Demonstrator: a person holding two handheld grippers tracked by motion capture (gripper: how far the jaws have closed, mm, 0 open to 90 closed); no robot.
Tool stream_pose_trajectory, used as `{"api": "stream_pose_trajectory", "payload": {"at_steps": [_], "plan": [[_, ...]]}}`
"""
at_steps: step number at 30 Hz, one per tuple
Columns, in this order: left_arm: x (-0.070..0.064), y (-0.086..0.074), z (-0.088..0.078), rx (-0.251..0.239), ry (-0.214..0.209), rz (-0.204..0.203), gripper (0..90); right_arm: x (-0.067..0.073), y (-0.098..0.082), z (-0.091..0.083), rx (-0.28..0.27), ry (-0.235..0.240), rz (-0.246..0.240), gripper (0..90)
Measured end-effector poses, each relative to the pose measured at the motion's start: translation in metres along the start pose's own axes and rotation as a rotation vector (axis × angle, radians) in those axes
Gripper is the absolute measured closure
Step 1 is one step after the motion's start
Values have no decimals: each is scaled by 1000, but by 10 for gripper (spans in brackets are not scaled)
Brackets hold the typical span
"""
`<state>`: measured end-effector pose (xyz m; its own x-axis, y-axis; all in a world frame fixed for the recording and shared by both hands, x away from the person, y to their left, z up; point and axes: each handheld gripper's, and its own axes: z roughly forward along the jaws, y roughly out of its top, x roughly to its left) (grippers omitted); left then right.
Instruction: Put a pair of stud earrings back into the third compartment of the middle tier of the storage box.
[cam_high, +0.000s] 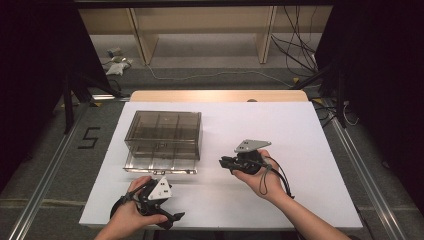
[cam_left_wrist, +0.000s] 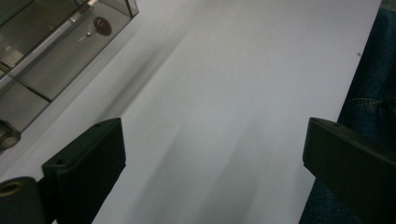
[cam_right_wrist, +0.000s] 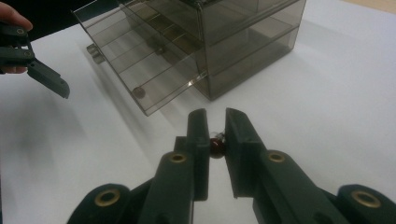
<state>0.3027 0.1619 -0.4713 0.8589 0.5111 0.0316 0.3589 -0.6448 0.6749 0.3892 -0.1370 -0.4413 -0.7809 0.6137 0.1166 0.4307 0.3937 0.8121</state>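
A white table (cam_high: 300, 130) is spread under the high view, grey floor and trailing cables beyond it. On its left half sits a smoky clear drawer box (cam_high: 164, 132), its bottom drawer (cam_high: 160, 164) pulled out toward the person — a small brown bead (cam_right_wrist: 138, 92) already lies in one compartment. The right gripper (cam_right_wrist: 216, 140) is held just in front of the box, jaws closed on a small dark-red bead (cam_right_wrist: 216, 145). The left gripper (cam_left_wrist: 212, 154) is held near the table's front edge, jaws wide apart, nothing between them. If the bead is meant for the drawer, it should be carried low over an open compartment and released gently, or it may bounce out. The drawer's dividers and front lip stand in the way.
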Motion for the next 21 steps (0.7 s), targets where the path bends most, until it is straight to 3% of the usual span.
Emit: {"api": "stream_pose_trajectory", "payload": {"at_steps": [21], "plan": [[0, 0, 0, 2, 0, 1, 58, 5, 5, 7, -2, 13, -14, 811]]}}
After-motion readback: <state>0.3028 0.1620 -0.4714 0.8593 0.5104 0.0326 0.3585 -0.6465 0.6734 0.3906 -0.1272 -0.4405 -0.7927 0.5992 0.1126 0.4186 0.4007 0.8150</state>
